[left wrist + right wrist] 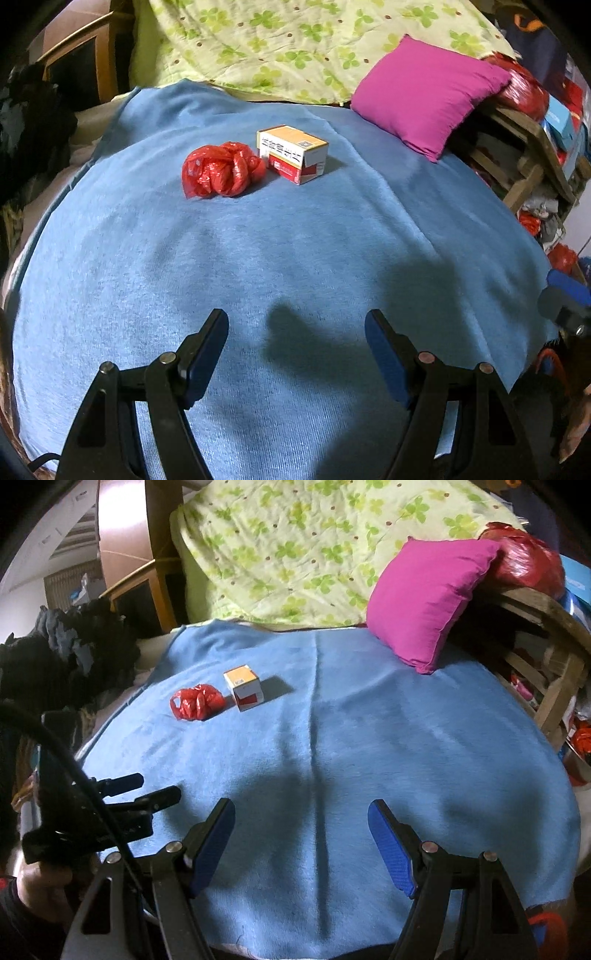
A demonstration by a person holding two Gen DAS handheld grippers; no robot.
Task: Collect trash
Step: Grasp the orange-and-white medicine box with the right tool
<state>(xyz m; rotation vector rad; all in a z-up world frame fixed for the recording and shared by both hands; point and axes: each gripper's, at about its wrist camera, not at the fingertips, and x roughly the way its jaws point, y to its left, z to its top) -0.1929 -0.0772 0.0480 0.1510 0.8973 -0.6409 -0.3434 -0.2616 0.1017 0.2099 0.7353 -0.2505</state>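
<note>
On the blue blanket (295, 258) lie one crumpled red plastic bag (221, 170), one small cardboard box (293, 153) and one magenta cushion (424, 92).

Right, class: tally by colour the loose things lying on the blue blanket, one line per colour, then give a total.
Red: 1, the crumpled plastic bag
Orange, white and red: 1, the small carton, right beside the bag
Magenta: 1, the pillow, at the far edge of the blue blanket
Total: 3
</note>
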